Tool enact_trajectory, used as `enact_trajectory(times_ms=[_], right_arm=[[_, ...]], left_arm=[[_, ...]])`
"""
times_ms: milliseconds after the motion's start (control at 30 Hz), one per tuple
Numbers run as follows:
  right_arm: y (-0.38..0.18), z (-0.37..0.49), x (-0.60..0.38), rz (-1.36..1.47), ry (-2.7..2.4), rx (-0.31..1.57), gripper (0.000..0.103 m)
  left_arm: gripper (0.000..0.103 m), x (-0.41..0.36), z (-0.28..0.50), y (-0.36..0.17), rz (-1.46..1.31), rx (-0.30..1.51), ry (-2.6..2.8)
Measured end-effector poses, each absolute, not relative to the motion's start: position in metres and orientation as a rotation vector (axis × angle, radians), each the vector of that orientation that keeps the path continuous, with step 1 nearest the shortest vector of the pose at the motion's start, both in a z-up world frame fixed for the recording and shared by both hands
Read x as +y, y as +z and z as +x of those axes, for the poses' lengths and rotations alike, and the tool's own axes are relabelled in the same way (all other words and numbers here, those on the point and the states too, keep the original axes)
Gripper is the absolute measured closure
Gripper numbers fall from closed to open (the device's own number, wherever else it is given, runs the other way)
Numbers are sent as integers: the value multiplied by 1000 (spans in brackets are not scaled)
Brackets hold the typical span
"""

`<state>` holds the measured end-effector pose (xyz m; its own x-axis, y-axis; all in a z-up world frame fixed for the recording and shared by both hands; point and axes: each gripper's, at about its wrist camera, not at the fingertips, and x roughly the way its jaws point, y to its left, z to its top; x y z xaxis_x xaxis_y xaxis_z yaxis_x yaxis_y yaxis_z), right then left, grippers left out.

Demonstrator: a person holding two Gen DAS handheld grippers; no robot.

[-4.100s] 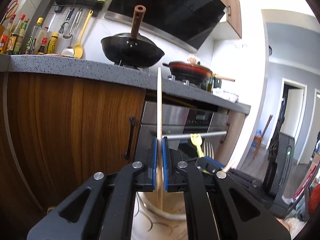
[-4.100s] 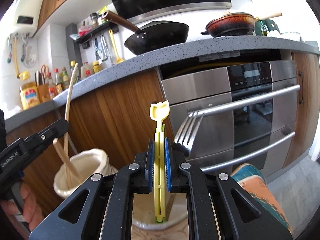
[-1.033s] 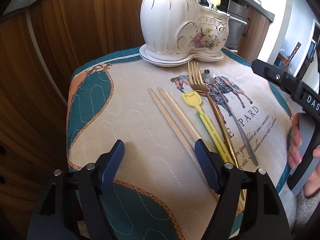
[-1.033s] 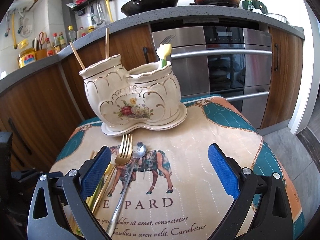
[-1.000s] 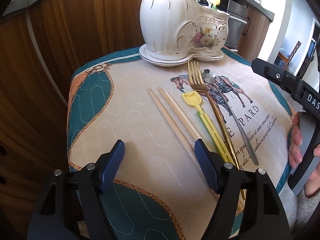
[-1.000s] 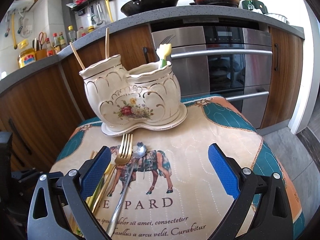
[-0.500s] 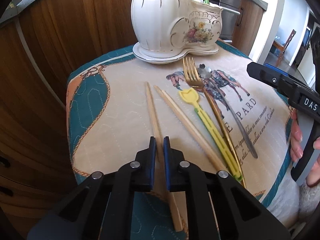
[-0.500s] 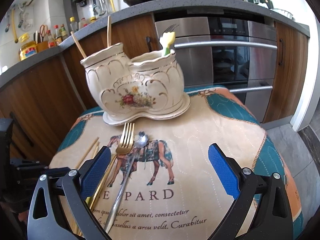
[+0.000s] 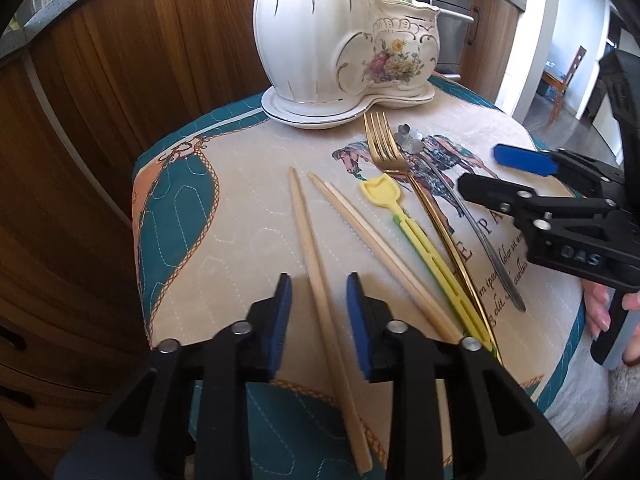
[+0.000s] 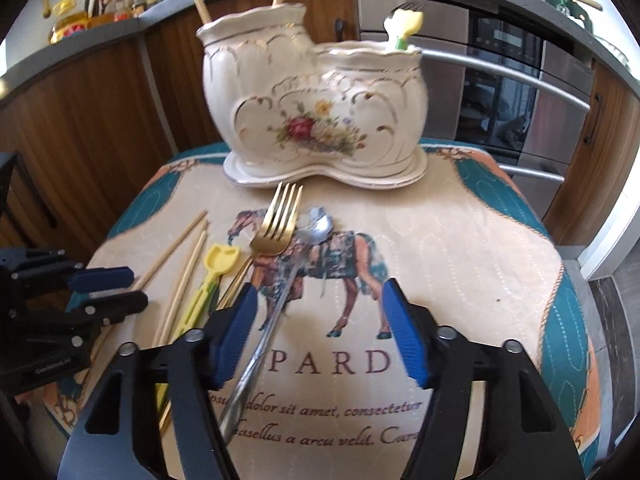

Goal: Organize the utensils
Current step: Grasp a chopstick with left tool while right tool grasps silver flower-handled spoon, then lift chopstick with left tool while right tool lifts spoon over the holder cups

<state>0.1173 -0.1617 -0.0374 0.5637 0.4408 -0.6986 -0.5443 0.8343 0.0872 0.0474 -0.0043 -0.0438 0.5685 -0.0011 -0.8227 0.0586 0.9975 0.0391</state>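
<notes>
The left hand-held gripper [image 9: 316, 312] has its jaws a little apart, having just opened slightly; a single wooden chopstick [image 9: 316, 268] lies on the mat between the blue pads [image 9: 280, 316] without either pad pressing on it, so it is released. Just to the right lie two more chopsticks [image 9: 372, 236] side by side, then a yellow plastic utensil [image 9: 416, 232] with a small scoop-shaped head, a gold fork [image 9: 404, 168] and a silver spoon [image 9: 468, 216], all flat on the mat with their heads toward the holder.

The right hand-held gripper [image 10: 320, 332] stands fairly wide, its jaws having just been closing. The spoon's handle [image 10: 272, 328] runs between the pads, close beside the left pad [image 10: 234, 336]; whether that pad touches it cannot be told, and the right pad is well clear, so nothing is gripped. A person's fingers [image 9: 600, 312] show on this gripper's handle in the left wrist view.

Everything rests on a quilted mat [image 10: 460, 248], teal-bordered with a printed horse and lettering. At its far edge stands a cream ceramic holder [image 10: 316, 108] with two compartments on its own saucer. The taller left compartment holds two chopsticks; the lower right one holds a fork and a yellow utensil [image 10: 406, 24]. Behind are wooden cabinets [image 9: 120, 80] and an oven [image 10: 520, 80].
</notes>
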Motion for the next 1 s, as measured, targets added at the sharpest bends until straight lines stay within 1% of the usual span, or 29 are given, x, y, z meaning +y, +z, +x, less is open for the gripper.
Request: enact_trajectory(times_ms=[100,167,200,233,300,433,500,533,600,633,733,967,1000], right_arm=[[-40,117,-151,-174,608,808,46],[-42,120,-140,-215,585,822,53],[-42,122,-138,-218,578,830,55],[-44,125,-135,-215,571,841,58],[-44,127,-131,-223,557,843,61],[-44,127,-126,-234,564,841,73],[-44,127,-127,-223,567,840,76],[-44,126,-129,-223,565,835,81],[-44,127,-133,-193,572,840,87],[-44,128,-136,-187,558,839,95],[-44,132,-144,-139,554,850,99],[-35,131,-161,-79,567,809,99],[-33,130,-164,-71,569,801,99]], left_arm=[[85,1,47,-44,55,963,-53],[88,4,49,-44,52,960,-56],[89,4,50,-44,53,959,-56],[89,4,51,-44,53,957,-57],[89,4,52,-45,54,953,-58],[89,4,52,-45,56,948,-67],[91,5,51,-45,51,938,-64],[92,5,50,-46,48,926,-57],[93,3,47,-47,56,907,-47],[94,3,47,-47,56,902,-46],[95,6,47,-47,32,897,-52],[96,8,45,-46,-7,878,-74],[97,7,45,-44,-4,874,-70]])
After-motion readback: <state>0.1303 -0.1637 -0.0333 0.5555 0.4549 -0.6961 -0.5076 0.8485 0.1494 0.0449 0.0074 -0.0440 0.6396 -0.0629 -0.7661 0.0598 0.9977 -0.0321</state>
